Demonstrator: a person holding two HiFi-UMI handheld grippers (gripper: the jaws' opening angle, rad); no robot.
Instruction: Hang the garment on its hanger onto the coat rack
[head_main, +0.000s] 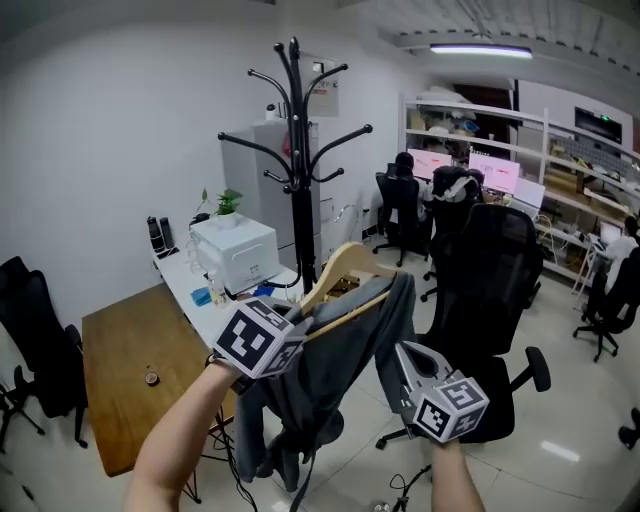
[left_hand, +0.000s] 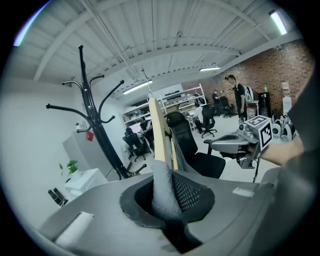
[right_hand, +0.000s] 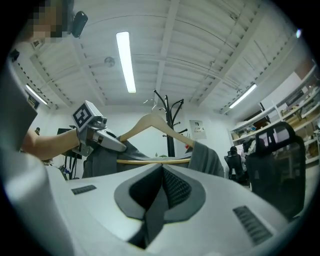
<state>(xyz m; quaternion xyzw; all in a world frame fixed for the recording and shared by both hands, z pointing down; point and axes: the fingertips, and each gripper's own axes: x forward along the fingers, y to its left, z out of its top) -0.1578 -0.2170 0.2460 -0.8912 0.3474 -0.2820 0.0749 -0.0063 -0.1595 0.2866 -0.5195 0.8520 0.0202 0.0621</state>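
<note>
A wooden hanger (head_main: 345, 265) carries a dark grey garment (head_main: 330, 385) in mid-air in front of the black coat rack (head_main: 297, 170). My left gripper (head_main: 300, 325) is shut on the hanger's left end together with the cloth. In the left gripper view grey fabric (left_hand: 162, 185) and the hanger's wood (left_hand: 157, 130) rise out from between the jaws, with the rack (left_hand: 92, 115) to the left. My right gripper (head_main: 388, 352) is shut and holds nothing, just beside the garment's right shoulder. Its own view shows the hanger (right_hand: 150, 120), garment (right_hand: 206, 159) and rack (right_hand: 170, 125) ahead.
A wooden table (head_main: 120, 370) stands at the left, with a white box (head_main: 235, 250) and a small plant behind it. A large black office chair (head_main: 490, 290) is right of the garment. Desks with monitors, shelves and seated people fill the back right.
</note>
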